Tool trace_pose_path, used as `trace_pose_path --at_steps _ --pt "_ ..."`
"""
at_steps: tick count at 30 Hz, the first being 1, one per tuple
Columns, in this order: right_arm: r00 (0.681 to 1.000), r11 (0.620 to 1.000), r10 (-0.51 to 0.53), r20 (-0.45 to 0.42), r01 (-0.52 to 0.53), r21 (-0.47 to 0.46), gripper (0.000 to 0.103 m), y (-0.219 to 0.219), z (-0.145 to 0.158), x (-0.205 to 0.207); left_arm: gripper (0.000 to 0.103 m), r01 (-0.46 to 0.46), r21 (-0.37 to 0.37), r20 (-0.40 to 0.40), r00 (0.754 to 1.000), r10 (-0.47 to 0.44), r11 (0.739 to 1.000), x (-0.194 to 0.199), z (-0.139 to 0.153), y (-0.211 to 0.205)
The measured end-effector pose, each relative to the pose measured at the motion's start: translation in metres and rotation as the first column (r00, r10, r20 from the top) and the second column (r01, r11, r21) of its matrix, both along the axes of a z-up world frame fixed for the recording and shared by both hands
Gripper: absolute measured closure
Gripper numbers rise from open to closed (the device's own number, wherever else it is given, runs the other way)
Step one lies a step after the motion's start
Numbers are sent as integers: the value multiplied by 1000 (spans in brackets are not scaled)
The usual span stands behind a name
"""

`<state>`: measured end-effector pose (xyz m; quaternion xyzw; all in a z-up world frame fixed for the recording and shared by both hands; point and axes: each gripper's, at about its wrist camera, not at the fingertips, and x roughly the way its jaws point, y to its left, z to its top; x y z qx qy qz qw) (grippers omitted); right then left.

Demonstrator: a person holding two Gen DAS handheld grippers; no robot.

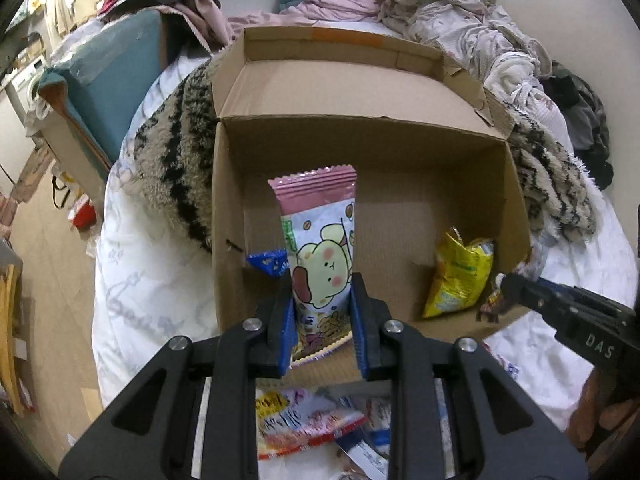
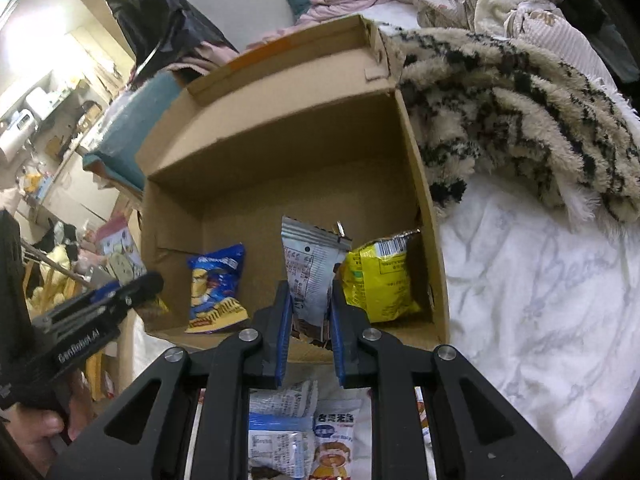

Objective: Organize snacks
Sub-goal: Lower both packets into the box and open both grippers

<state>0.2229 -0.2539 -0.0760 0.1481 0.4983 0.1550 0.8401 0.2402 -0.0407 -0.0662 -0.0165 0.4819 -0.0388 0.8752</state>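
Note:
An open cardboard box (image 1: pixel 360 160) lies on the bed; it also shows in the right wrist view (image 2: pixel 280 160). My left gripper (image 1: pixel 323 284) is shut on a pink and white cartoon snack packet (image 1: pixel 320 240), held upright over the box's front edge. My right gripper (image 2: pixel 310 292) is shut on a grey snack packet (image 2: pixel 310 264), also at the box's front edge. Inside the box lie a yellow packet (image 1: pixel 460 276) (image 2: pixel 376 280) at the right and a blue packet (image 1: pixel 270 262) (image 2: pixel 216 284) at the left. The right gripper shows in the left view (image 1: pixel 500 284), the left gripper in the right view (image 2: pixel 148 284).
Several loose snack packets (image 1: pixel 308 424) (image 2: pixel 304 428) lie on the white bedding below the grippers. A striped fluffy blanket (image 2: pixel 520 120) and piled clothes (image 1: pixel 440 12) surround the box. A teal chair (image 1: pixel 108 80) and floor clutter stand at the left.

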Motion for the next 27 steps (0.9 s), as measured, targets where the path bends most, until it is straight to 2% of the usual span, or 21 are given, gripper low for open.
trace_pose_path --at_steps 7,14,19,21,25,27 --pt "999 999 14 -49 -16 -35 85 3 -18 -2 82 25 5 -10 1000 -25 1000 1 -9 -1" --pt "998 1000 6 -64 -6 2 82 2 -20 2 81 -8 -18 -18 1000 8 1000 2 -11 6" --pt "998 1000 0 -66 2 27 81 0 -21 2 79 6 -18 -23 1000 -7 1000 1 -11 5" --pt "998 999 -4 -65 6 36 81 1 -20 3 63 10 -18 -20 1000 -11 1000 0 -10 4" --pt "998 998 -14 -67 18 60 79 -2 -18 5 45 17 -17 27 999 -17 1000 -7 -4 1" --pt "997 998 -28 -67 32 58 64 -5 -17 5 30 14 -10 35 999 -14 1000 -9 -2 0"
